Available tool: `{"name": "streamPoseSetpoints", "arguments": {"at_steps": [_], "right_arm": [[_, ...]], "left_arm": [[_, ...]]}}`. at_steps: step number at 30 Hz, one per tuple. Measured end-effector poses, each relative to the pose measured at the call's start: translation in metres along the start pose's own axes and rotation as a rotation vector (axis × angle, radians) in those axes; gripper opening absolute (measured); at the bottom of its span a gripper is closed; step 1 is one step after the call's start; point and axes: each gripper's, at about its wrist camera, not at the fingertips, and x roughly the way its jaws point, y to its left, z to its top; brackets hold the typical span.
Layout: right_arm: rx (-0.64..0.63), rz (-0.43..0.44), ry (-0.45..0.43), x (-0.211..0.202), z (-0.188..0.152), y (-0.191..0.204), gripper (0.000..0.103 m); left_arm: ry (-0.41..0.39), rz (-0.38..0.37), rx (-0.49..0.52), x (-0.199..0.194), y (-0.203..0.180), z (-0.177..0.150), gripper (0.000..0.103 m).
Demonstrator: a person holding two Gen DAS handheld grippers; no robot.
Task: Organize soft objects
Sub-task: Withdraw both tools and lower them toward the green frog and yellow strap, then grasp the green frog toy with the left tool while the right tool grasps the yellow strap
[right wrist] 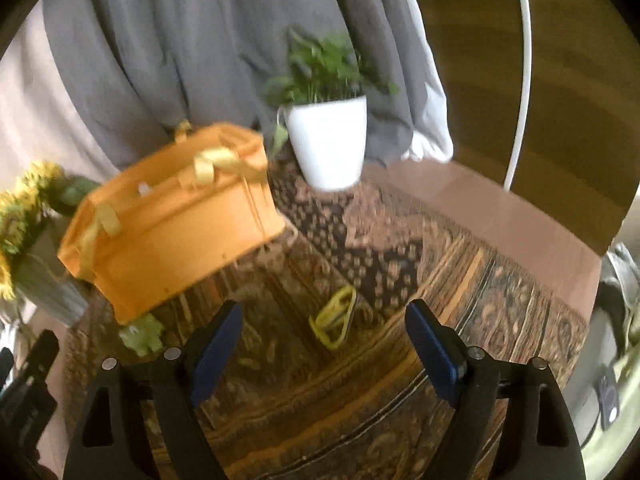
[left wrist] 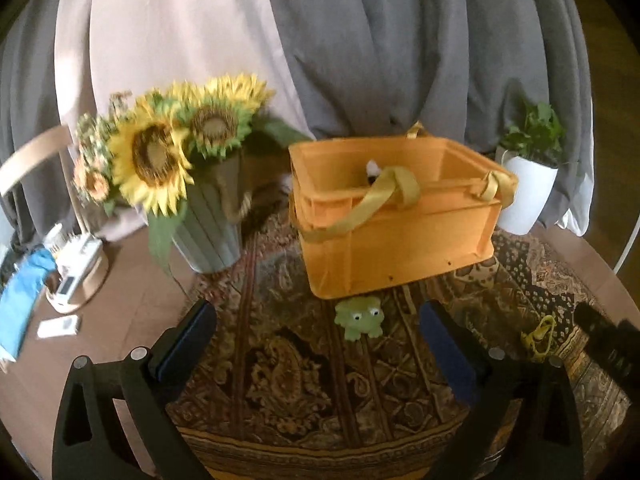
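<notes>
A small green soft frog lies on the patterned cloth just in front of the orange crate, which has yellow strap handles. My left gripper is open and empty, with the frog between and just beyond its fingertips. A yellow-green flat toy lies on the cloth ahead of my right gripper, which is open and empty. The frog and the crate sit to the left in the right wrist view. The yellow toy also shows right of the frog. Something white peeks out inside the crate.
A sunflower bouquet in a ribbed grey vase stands left of the crate. A white pot with a green plant stands behind it on the right. A tray of small items sits far left. Grey curtains hang behind.
</notes>
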Motion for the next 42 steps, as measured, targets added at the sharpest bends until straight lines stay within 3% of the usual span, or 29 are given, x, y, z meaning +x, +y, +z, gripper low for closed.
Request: {"name": "streamPoseSetpoints", "arguments": {"at_steps": [8, 17, 23, 28, 34, 42], "right_arm": [[0.008, -0.104, 0.033, 0.028, -0.009, 0.002, 0.084], [0.01, -0.142, 0.099, 0.066, -0.005, 0.006, 0.084], [0.017, -0.154, 0.141, 0.083, -0.004, 0.006, 0.083], [0.021, -0.159, 0.181, 0.1, -0.005, 0.006, 0.083], [0.035, -0.175, 0.204, 0.113, -0.005, 0.003, 0.082], [0.056, -0.158, 0.27, 0.132, -0.011, -0.002, 0.068]], "left_arm": [[0.089, -0.014, -0.016, 0.044, -0.005, -0.01, 0.103], [0.096, -0.001, 0.023, 0.081, -0.021, -0.007, 0.103], [0.164, -0.001, 0.013, 0.107, -0.028, -0.007, 0.103], [0.229, -0.01, 0.003, 0.126, -0.034, -0.01, 0.093], [0.25, -0.018, -0.013, 0.135, -0.038, -0.014, 0.084], [0.304, -0.049, -0.012, 0.153, -0.047, -0.017, 0.06]]}}
